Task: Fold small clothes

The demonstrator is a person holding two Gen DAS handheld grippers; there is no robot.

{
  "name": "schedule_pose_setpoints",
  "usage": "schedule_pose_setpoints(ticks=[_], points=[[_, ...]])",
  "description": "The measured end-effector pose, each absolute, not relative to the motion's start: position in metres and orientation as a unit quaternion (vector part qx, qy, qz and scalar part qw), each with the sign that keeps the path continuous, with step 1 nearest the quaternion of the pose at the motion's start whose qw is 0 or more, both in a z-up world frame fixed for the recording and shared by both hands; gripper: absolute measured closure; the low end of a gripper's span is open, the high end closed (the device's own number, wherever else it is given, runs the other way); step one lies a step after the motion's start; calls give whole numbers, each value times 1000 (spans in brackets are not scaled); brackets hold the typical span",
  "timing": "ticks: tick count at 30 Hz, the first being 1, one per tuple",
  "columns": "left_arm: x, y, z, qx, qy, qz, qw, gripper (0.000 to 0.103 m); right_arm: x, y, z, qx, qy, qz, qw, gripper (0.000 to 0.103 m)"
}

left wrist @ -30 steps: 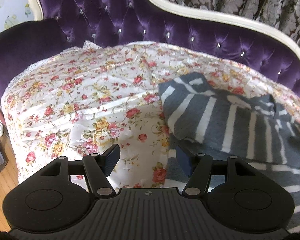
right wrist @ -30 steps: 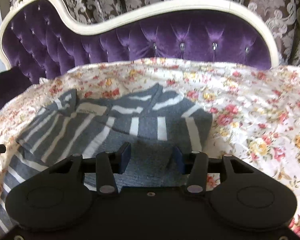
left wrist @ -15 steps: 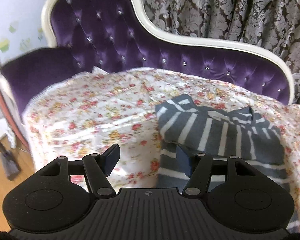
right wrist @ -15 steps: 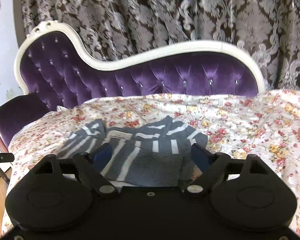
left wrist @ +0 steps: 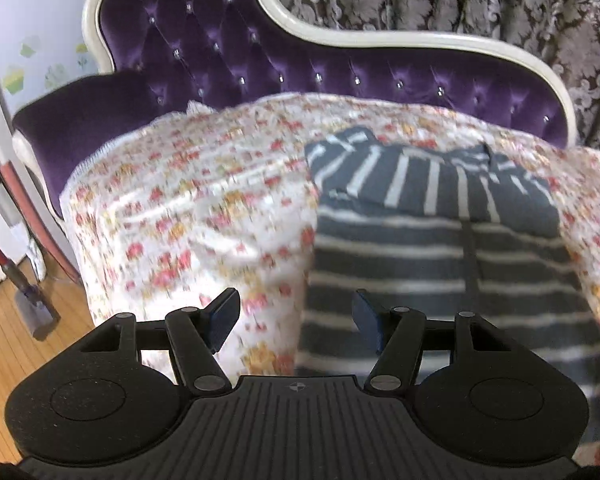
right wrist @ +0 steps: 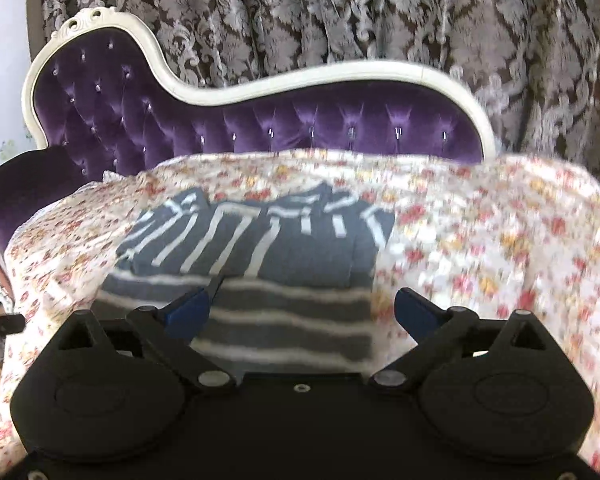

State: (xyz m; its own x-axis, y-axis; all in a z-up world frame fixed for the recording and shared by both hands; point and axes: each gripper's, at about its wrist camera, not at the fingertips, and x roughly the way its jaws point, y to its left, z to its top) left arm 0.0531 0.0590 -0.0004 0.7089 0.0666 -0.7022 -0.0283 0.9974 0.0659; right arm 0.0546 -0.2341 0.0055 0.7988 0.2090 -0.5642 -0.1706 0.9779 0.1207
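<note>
While my left gripper hangs open at the striped sweater's left edge on the floral sheet, my right gripper, spread wider, brackets its near hem, nearer the cloth.

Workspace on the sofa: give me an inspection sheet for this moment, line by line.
Surface: floral cover spread over purple tufted sofa.
Job's things: grey striped garment lying partly folded, top portion turned over lower part.
Clutter: nothing seen on the cover.
Grippers: left claw open, empty, above the garment's left edge; right claw open wide, empty.
Cables: nothing seen.
Surroundings: patterned curtain behind; wooden floor at left.
</note>
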Motion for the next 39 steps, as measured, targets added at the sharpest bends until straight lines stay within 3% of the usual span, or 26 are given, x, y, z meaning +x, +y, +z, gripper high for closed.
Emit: schedule_pose_setpoints(ticks=[32,39], points=[[-1,74,-69,-31,442,-29,896,43,-27,-270,-67,126,418,140,889,9],[2,83,-79,-71,447,-31,891,38,-27,-257,-76,113,428,152,884,8]])
